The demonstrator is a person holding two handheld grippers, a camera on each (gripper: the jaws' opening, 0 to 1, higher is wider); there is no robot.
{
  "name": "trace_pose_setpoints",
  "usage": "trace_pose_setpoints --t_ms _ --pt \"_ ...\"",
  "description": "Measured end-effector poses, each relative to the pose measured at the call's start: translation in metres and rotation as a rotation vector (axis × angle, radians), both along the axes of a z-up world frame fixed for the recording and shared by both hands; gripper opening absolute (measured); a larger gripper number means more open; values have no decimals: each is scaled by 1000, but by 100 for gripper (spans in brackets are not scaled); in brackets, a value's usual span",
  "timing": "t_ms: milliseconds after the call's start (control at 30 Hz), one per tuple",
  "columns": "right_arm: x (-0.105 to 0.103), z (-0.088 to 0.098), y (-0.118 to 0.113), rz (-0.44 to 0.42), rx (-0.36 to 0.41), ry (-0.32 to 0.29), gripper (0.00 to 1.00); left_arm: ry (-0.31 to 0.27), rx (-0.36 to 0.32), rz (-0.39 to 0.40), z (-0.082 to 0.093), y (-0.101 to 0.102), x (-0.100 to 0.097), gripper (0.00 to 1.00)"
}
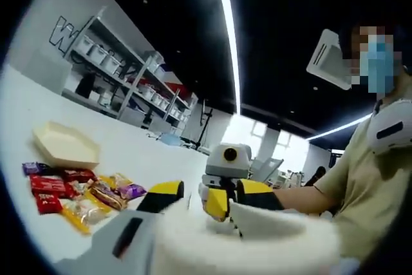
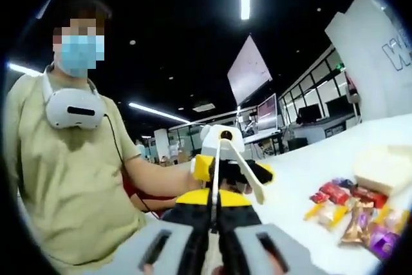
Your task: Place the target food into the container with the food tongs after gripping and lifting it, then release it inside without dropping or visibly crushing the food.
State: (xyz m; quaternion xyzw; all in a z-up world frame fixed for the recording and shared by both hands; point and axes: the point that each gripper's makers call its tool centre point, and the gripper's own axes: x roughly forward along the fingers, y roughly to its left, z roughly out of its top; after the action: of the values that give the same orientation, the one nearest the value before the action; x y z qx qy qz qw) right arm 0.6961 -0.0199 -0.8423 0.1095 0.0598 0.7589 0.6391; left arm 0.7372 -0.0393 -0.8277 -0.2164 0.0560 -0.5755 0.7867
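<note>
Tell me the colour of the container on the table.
Cream, pale off-white container; clearest in the left gripper view.

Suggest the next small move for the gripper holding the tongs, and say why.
Probably swing the right gripper to its right and tip the tongs down toward the wrapped snacks. The tongs are clamped in its jaws, hold nothing, and point up off the table, away from the pile. The snacks lie untouched beside the beige tray.
</note>
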Motion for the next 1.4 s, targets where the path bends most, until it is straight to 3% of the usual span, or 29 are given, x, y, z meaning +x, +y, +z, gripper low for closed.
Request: trace_pose_setpoints --t_ms 700,1200,1400 --pt "4 -3 2 -20 -41 -4 0 0 -11 20 0 1 1 29" --pt "9 -1 -3 -57 -46 0 0 26 -56 38 2 9 5 28" --pt "4 -3 -2 -31 -53 3 0 19 -46 29 1 9 3 29"
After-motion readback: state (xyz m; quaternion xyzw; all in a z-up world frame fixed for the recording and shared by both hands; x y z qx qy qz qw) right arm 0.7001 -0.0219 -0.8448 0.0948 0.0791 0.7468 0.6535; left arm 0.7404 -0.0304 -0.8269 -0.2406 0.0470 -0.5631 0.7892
